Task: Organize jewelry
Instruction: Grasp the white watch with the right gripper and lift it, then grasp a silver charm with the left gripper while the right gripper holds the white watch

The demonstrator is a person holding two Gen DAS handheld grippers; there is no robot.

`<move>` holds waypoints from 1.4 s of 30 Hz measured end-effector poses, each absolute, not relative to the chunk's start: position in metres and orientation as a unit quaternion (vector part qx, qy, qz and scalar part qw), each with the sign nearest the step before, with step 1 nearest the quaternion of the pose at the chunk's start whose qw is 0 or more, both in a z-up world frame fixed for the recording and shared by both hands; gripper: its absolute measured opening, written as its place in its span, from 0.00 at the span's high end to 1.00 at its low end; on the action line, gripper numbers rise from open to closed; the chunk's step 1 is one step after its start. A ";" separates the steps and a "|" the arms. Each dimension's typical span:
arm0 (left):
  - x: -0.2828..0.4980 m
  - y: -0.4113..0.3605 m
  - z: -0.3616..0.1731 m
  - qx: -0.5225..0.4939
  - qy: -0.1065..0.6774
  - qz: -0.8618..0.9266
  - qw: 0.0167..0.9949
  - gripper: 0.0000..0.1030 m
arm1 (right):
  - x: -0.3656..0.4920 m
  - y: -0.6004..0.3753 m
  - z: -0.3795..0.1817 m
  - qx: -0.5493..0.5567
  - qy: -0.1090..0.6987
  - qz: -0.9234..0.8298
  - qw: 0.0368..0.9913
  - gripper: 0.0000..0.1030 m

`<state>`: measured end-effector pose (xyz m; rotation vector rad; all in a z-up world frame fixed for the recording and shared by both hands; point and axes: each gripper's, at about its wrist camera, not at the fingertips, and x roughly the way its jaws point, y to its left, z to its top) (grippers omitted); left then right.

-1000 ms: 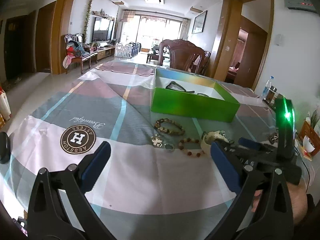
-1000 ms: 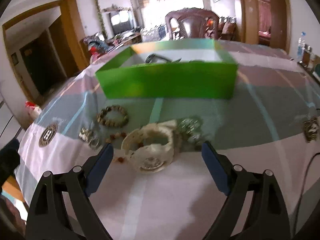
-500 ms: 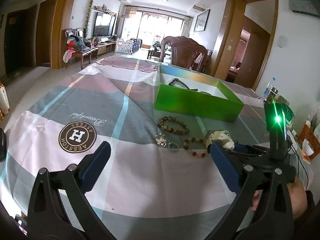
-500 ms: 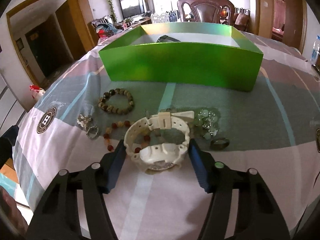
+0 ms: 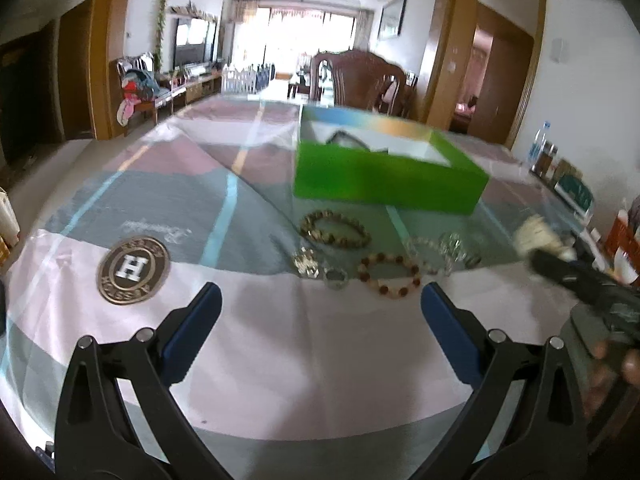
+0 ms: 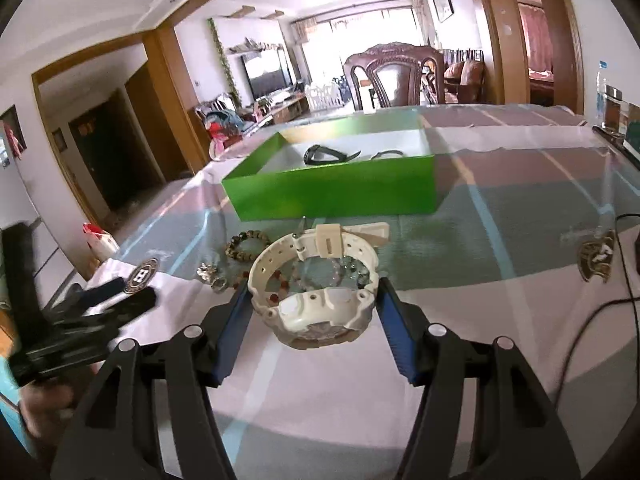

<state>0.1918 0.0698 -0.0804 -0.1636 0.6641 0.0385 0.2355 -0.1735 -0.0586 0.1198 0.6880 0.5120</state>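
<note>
My right gripper is shut on a white watch and holds it above the table, in front of the green box. A dark watch lies inside the box. The lifted white watch also shows in the left wrist view at the right. My left gripper is open and empty, just short of the jewelry. On the cloth lie a brown bead bracelet, a red and cream bead bracelet, a clear bead bracelet and small silver pieces.
A round H logo marks the tablecloth at the left. A dark wooden chair stands behind the table. Bottles and small items line the right table edge. A black cable runs along the right side. The green box also shows in the left wrist view.
My right gripper closed on the white watch and lifted it off the table. My left gripper moved a little closer to the jewelry, still open.
</note>
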 end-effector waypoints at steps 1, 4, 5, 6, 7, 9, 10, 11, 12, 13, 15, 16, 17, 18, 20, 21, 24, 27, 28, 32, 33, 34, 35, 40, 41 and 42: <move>0.197 0.069 -0.083 -0.083 0.330 0.020 0.940 0.05 | 0.233 -0.177 -0.058 0.060 0.334 0.249 0.907 0.40; 0.214 0.074 -0.089 -0.094 0.343 0.023 0.934 0.15 | 0.228 -0.183 -0.059 0.063 0.336 0.254 0.905 0.40; 0.218 0.075 -0.090 -0.096 0.347 0.023 0.933 0.21 | 0.227 -0.183 -0.060 0.063 0.338 0.256 0.904 0.40; 0.225 0.077 -0.092 -0.100 0.354 0.024 0.930 0.25 | 0.227 -0.184 -0.062 0.063 0.340 0.258 0.902 0.40; 0.231 0.080 -0.094 -0.104 0.363 0.025 0.926 0.35 | 0.228 -0.184 -0.064 0.063 0.342 0.260 0.901 0.40; 0.242 0.081 -0.099 -0.109 0.382 0.019 0.918 0.52 | 0.228 -0.184 -0.065 0.064 0.345 0.264 0.898 0.40; 0.246 0.081 -0.101 -0.108 0.390 0.018 0.914 0.56 | 0.228 -0.184 -0.065 0.064 0.346 0.266 0.897 0.40; 0.250 0.081 -0.103 -0.107 0.396 0.019 0.912 0.57 | 0.229 -0.184 -0.065 0.065 0.346 0.268 0.897 0.40; 0.254 0.081 -0.106 -0.106 0.403 0.018 0.909 0.57 | 0.227 -0.185 -0.065 0.066 0.345 0.269 0.897 0.40; 0.257 0.080 -0.108 -0.105 0.407 0.017 0.907 0.57 | 0.227 -0.185 -0.064 0.066 0.345 0.269 0.897 0.40; 0.263 0.079 -0.115 -0.103 0.418 0.017 0.903 0.60 | 0.226 -0.185 -0.064 0.065 0.343 0.270 0.897 0.40; 0.266 0.079 -0.117 -0.103 0.420 0.017 0.902 0.63 | 0.225 -0.185 -0.063 0.063 0.343 0.271 0.897 0.40; 0.267 0.079 -0.118 -0.104 0.421 0.021 0.901 0.64 | 0.226 -0.186 -0.064 0.062 0.343 0.271 0.897 0.40; 0.268 0.080 -0.119 -0.106 0.418 0.023 0.902 0.65 | 0.226 -0.186 -0.064 0.064 0.343 0.271 0.897 0.40; 0.271 0.082 -0.120 -0.111 0.416 0.026 0.902 0.73 | 0.227 -0.186 -0.064 0.064 0.345 0.271 0.896 0.40; 0.271 0.083 -0.120 -0.116 0.413 0.025 0.903 0.77 | 0.227 -0.186 -0.064 0.063 0.346 0.272 0.896 0.40; 0.273 0.086 -0.119 -0.123 0.409 0.021 0.904 0.80 | 0.226 -0.185 -0.065 0.062 0.348 0.272 0.895 0.40; 0.268 0.088 -0.115 -0.125 0.396 0.021 0.909 0.81 | 0.225 -0.184 -0.064 0.060 0.347 0.273 0.895 0.40; 0.262 0.087 -0.110 -0.125 0.385 0.023 0.914 0.81 | 0.224 -0.184 -0.064 0.059 0.345 0.273 0.896 0.40; 0.221 0.075 -0.075 -0.102 0.325 0.018 0.940 0.81 | 0.222 -0.185 -0.057 0.049 0.329 0.268 0.904 0.40; 0.212 0.072 -0.068 -0.095 0.316 0.018 0.944 0.80 | 0.220 -0.185 -0.055 0.047 0.324 0.266 0.907 0.40; 0.200 0.068 -0.060 -0.088 0.304 0.018 0.948 0.80 | 0.218 -0.185 -0.053 0.047 0.319 0.265 0.909 0.40; 0.190 0.063 -0.053 -0.081 0.293 0.019 0.952 0.80 | 0.216 -0.184 -0.051 0.045 0.314 0.265 0.911 0.40; 0.151 0.048 -0.032 -0.062 0.268 0.015 0.961 0.80 | 0.206 -0.182 -0.044 0.029 0.293 0.258 0.920 0.40; 0.149 0.046 -0.031 -0.058 0.269 0.014 0.961 0.80 | 0.205 -0.182 -0.044 0.028 0.291 0.259 0.921 0.40; 0.147 0.043 -0.030 -0.057 0.269 0.012 0.961 0.80 | 0.204 -0.181 -0.044 0.027 0.291 0.260 0.921 0.40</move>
